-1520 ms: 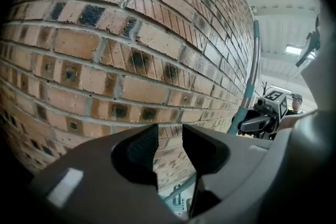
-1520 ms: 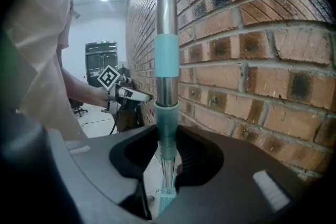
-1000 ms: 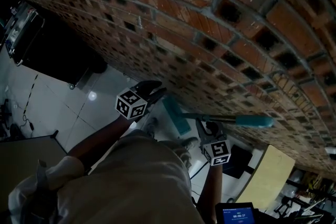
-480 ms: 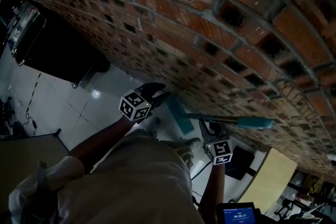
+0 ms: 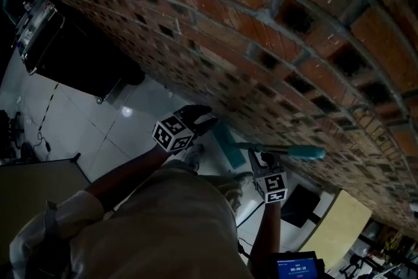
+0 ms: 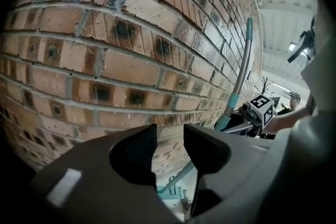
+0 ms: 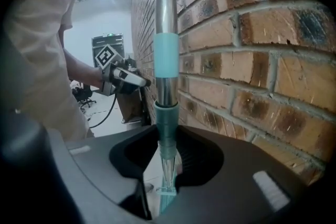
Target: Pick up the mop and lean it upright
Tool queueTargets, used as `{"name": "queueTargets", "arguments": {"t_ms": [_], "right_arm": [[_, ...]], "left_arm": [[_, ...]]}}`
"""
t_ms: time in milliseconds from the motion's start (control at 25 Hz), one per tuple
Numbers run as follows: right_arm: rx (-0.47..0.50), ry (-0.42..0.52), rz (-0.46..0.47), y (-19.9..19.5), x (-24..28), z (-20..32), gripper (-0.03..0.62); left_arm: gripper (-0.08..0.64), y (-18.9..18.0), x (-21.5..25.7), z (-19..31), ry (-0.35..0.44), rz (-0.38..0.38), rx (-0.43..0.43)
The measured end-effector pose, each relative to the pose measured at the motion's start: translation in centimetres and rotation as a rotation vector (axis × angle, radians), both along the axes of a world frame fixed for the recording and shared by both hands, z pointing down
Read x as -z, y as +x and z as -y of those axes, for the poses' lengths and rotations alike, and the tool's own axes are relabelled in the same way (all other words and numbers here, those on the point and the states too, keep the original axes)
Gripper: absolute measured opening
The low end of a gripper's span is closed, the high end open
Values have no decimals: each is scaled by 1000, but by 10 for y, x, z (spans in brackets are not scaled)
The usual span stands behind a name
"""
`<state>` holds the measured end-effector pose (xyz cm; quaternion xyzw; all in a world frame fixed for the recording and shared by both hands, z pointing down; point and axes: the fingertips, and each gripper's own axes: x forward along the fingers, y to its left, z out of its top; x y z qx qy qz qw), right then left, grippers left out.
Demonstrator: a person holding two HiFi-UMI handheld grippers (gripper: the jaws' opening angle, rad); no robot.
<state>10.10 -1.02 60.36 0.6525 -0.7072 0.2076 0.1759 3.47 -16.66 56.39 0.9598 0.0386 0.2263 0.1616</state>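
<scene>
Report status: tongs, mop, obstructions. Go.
Left tongs just opened, empty. Right tongs clamped on mop handle. Mop upright beside brick wall, head down; wall contact unclear. Nothing seen blocking it.

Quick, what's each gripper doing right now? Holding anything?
Left gripper: open, jaws have just been opening, nothing between them.
Right gripper: shut on the mop handle.
</scene>
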Motion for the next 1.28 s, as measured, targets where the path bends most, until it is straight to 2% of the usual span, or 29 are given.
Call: {"name": "queueTargets", "arguments": {"t_ms": [360,560,760,920,1280], "right_arm": [[29,-10,24,0,-31,-3,115],[40,-14,29,2,-46,-5,115],[48,-13,27,2,-61,-6,115],[62,-29,18,2,-76,-7,116],[133,-74,9,1,-116,-5,115]], "left_arm": [[196,14,6,-45,37,-6,-133],[199,21,3,-60,40,-1,-164],[199,19,-3,-60,55,10,-151],[199,11,-13,-56,48,47,-124],[198,1,-25,-49,44,81,-76]]}}
